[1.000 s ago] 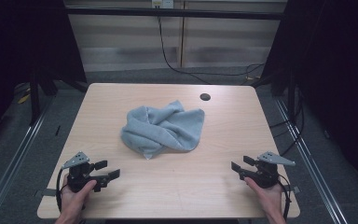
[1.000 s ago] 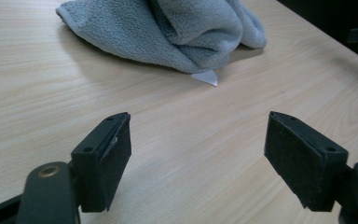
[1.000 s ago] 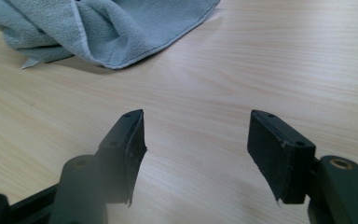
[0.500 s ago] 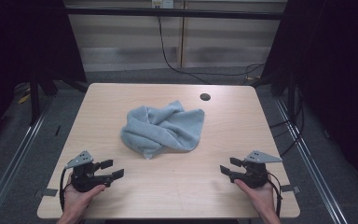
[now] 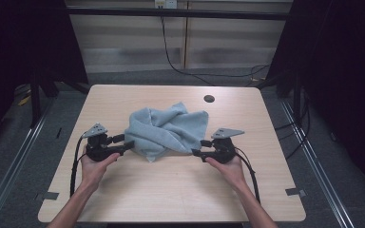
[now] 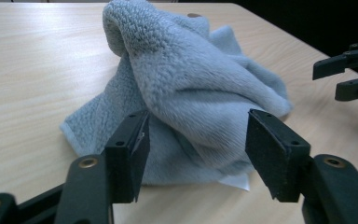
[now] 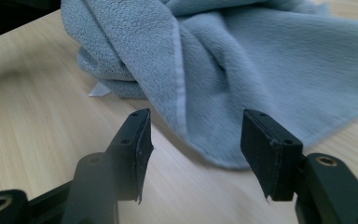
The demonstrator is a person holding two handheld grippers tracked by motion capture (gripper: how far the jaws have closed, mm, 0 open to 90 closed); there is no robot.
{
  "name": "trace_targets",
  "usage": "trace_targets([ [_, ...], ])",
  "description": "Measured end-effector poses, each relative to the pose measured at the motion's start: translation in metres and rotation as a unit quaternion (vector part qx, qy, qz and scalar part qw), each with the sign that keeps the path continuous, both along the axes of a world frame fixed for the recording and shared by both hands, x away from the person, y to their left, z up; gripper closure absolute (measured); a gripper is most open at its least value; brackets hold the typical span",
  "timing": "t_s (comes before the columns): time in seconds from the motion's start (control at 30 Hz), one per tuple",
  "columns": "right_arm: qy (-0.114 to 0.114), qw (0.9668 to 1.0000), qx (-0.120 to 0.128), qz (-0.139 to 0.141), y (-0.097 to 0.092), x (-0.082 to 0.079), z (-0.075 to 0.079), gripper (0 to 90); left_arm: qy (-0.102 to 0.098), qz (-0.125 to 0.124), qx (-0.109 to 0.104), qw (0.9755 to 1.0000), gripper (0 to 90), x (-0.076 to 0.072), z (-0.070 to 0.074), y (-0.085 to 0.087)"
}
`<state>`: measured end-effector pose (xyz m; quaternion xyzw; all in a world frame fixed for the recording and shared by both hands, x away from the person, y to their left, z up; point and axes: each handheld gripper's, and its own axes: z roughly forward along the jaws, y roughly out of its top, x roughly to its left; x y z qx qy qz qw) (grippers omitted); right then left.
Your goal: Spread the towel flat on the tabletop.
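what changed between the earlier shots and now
Both hands slid forward and inward from the near corners of the light wooden table to the crumpled pale blue towel. The left gripper now sits at its left edge, jaws just closing a little, cloth between them but not pinched. The right gripper is open at its right edge. The towel has not moved.

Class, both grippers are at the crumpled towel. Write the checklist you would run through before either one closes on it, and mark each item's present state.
1. Left gripper jaws apart, towel between the tips: ok; they have just been closing, pads not yet pressing.
2. Right gripper jaws open at the towel's edge: ok.
3. Towel lies wholly on the table: ok.
4. The two grippers stand apart from each other: ok.
5. Single layer in each grip: cannot tell; the towel is bunched.
6. Which corners are being approached: cannot tell.
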<state>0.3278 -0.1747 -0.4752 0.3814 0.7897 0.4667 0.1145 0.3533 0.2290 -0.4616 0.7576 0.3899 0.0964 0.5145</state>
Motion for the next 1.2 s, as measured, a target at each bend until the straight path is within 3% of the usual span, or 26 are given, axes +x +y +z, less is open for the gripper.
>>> trace_targets([
  [0.1,0.004,0.9999,-0.001,0.01,0.012,0.009,-0.007,41.9,0.002,0.007,0.007,0.9999,38.1,0.009,-0.009,-0.006],
  [0.13,0.016,0.9996,-0.009,0.023,0.023,0.017,-0.017,41.1,0.002,0.007,0.039,0.9992,38.1,0.011,-0.018,-0.01],
  [0.17,0.021,0.9994,-0.012,0.024,0.027,0.019,-0.023,40.8,0.002,0.007,0.039,0.9992,44.1,0.011,-0.018,-0.01],
  [0.23,0.033,0.9987,-0.022,0.032,0.033,0.022,-0.032,42.5,0.004,-0.023,0.046,0.9986,57.5,0.013,-0.027,-0.011],
  [0.27,0.033,0.9987,-0.022,0.032,0.033,0.022,-0.032,42.5,0.004,-0.023,0.046,0.9986,65.9,0.013,-0.027,-0.011],
  [0.3,0.032,0.9985,-0.031,0.032,0.035,0.022,-0.035,46.3,0.003,-0.029,0.043,0.9986,65.9,0.012,-0.027,-0.012],
  [0.33,0.032,0.9983,-0.033,0.036,0.035,0.022,-0.036,54.3,0.005,-0.033,0.041,0.9986,71.5,0.012,-0.027,-0.012],
  [0.37,0.025,0.9985,-0.029,0.04,0.035,0.021,-0.034,64.4,0.005,-0.033,0.041,0.9986,77.1,0.011,-0.026,-0.013],
  [0.4,0.018,0.9987,-0.012,0.047,0.033,0.018,-0.03,82.0,0.001,-0.04,0.047,0.9981,81.0,0.01,-0.026,-0.014],
  [0.43,0.018,0.9987,-0.012,0.047,0.033,0.018,-0.03,82.0,0.001,-0.041,0.049,0.9979,81.0,0.007,-0.025,-0.015],
  [0.47,0.016,0.9988,-0.01,0.045,0.03,0.015,-0.025,89.3,0.002,-0.047,0.049,0.9977,82.5,0.005,-0.024,-0.016],
  [0.57,0.013,0.9989,-0.009,0.045,0.026,0.01,-0.019,89.7,0.008,-0.063,0.04,0.9972,82.9,-0.007,-0.021,-0.014],
  [0.63,0.011,0.9988,-0.012,0.046,0.021,0.001,-0.012,90.0,0.006,-0.076,0.049,0.9959,83.3,-0.018,-0.019,-0.013],
  [0.7,0.008,0.9985,-0.015,0.051,0.019,-0.003,-0.01,90.0,0.012,-0.086,0.043,0.9953,83.3,-0.029,-0.018,-0.012],
  [0.87,0.018,0.9976,-0.022,0.064,0.01,-0.03,-0.004,90.0,0.022,-0.113,0.042,0.9925,81.6,-0.06,-0.018,-0.01],
  [0.97,0.034,0.9967,-0.025,0.069,-0.002,-0.062,-0.007,90.0,0.035,-0.143,0.042,0.9882,77.1,-0.081,-0.021,-0.011],
  [1.03,0.036,0.9962,-0.032,0.072,-0.005,-0.071,-0.007,90.0,0.04,-0.166,0.056,0.9837,75.7,-0.101,-0.021,-0.015],
  [1.07,0.04,0.9962,-0.03,0.071,-0.009,-0.085,-0.008,89.7,0.043,-0.17,0.054,0.983,69.2,-0.106,-0.019,-0.014],
  [1.13,0.039,0.9962,-0.027,0.073,-0.015,-0.098,-0.007,85.9,0.038,-0.171,0.041,0.9838,62.5,-0.11,-0.014,-0.009],
  [1.2,0.036,0.9969,-0.021,0.067,-0.019,-0.103,-0.003,77.5,0.029,-0.157,0.034,0.9866,56.1,-0.105,-0.009,-0.005],
])
